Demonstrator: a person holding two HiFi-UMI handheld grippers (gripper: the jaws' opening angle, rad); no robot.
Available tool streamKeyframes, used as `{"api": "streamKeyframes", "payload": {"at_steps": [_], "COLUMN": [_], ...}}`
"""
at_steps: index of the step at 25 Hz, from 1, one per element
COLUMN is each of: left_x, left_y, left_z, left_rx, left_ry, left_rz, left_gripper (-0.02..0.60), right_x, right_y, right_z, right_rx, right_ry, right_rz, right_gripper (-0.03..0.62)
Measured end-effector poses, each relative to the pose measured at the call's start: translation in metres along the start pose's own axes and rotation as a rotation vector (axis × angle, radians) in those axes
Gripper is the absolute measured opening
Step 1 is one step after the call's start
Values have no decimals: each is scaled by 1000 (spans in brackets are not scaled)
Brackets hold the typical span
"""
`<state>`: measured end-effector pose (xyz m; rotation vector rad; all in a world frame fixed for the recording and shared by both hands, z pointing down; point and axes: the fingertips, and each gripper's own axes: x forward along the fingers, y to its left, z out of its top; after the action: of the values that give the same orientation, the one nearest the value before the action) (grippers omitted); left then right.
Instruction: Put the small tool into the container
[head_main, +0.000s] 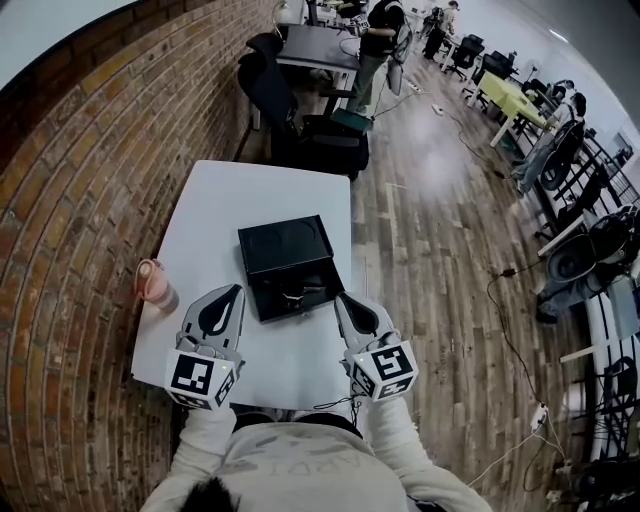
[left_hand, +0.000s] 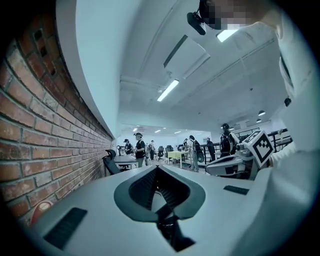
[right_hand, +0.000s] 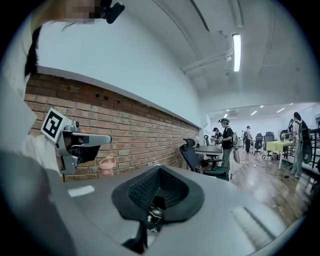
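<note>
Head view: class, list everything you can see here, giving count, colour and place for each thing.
table: one, white, against the brick wall
container: one, black, lid open, on the table's middle
small tool: one, metallic, inside the container
bottle: one, pink, at the table's left edge
brick wall: one, red-brown, along the left
office chair: one nearby, black, beyond the table's far end
floor: wood, brown, right of the table
people: several, far down the room
left claw: one, grey and black, shut, near the table's front edge
right claw: one, grey and black, shut, beside the container
</note>
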<state>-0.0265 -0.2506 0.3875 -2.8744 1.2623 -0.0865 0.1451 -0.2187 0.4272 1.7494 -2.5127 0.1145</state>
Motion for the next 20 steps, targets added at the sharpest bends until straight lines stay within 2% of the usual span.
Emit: {"api": "streamKeyframes", "payload": {"at_steps": [20], "left_x": [-21], "left_y": [-40], "left_z": [31], "left_rx": [28], "left_ry": [-66], "left_rz": [-13], "left_gripper": [5], "right_x": [-66], "right_y": [1], "right_z": [35], "right_rx": [28], "right_ry": [-108], "right_rz": [-40], "right_gripper": [10]}}
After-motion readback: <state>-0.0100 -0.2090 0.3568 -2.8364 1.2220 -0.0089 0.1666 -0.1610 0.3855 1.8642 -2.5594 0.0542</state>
